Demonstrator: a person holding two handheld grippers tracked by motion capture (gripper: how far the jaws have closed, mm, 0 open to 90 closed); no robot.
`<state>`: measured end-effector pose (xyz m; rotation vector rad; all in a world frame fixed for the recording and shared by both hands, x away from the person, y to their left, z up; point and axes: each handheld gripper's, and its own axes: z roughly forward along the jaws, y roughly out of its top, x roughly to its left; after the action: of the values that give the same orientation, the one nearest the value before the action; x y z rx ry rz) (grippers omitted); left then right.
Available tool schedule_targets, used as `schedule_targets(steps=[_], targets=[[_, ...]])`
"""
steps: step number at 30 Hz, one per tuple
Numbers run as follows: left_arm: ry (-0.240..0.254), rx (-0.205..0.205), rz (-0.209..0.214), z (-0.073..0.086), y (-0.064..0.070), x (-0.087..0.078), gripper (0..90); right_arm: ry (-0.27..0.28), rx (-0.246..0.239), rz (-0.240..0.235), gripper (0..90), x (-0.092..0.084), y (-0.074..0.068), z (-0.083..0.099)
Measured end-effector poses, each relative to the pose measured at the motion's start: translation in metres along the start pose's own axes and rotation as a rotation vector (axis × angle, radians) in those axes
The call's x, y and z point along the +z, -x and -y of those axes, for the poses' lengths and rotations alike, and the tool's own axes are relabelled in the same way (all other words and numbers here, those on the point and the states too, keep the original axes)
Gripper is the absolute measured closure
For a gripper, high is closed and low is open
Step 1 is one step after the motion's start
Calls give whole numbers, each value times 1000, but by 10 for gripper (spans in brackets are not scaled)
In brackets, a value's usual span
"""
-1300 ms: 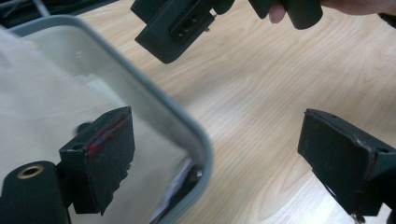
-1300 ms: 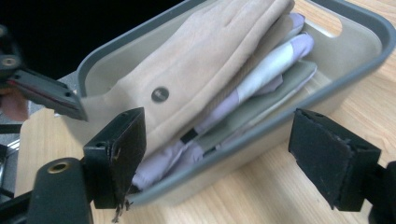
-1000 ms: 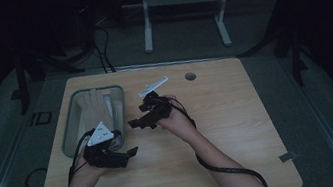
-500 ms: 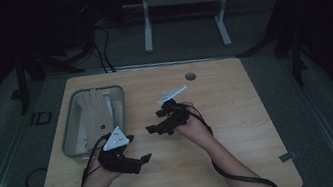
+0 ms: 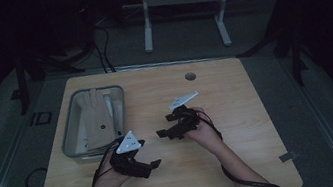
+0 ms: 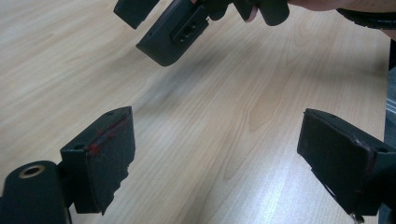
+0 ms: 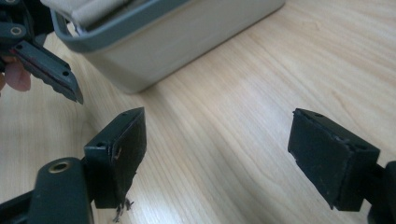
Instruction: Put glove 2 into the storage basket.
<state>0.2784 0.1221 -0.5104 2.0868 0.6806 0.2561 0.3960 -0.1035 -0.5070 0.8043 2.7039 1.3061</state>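
From above, we see our left gripper [image 5: 151, 165] and right gripper [image 5: 162, 126] over the pale wooden table [image 5: 240, 127], jaws toward each other, the grey metal tray [image 5: 71, 139] of beige gloves [image 5: 93, 116] just beyond the left one. Left gripper view: jaws spread wide, nothing between, right gripper [image 6: 161, 25] ahead. Right gripper view: jaws wide, empty, tray [image 7: 177, 32] ahead-left.
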Motion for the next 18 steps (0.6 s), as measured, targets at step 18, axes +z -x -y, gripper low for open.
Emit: schedule_targets(steps=[18], targets=[[-32, 7, 54, 20, 6, 32, 118, -15, -7, 11, 173, 4, 10, 41]])
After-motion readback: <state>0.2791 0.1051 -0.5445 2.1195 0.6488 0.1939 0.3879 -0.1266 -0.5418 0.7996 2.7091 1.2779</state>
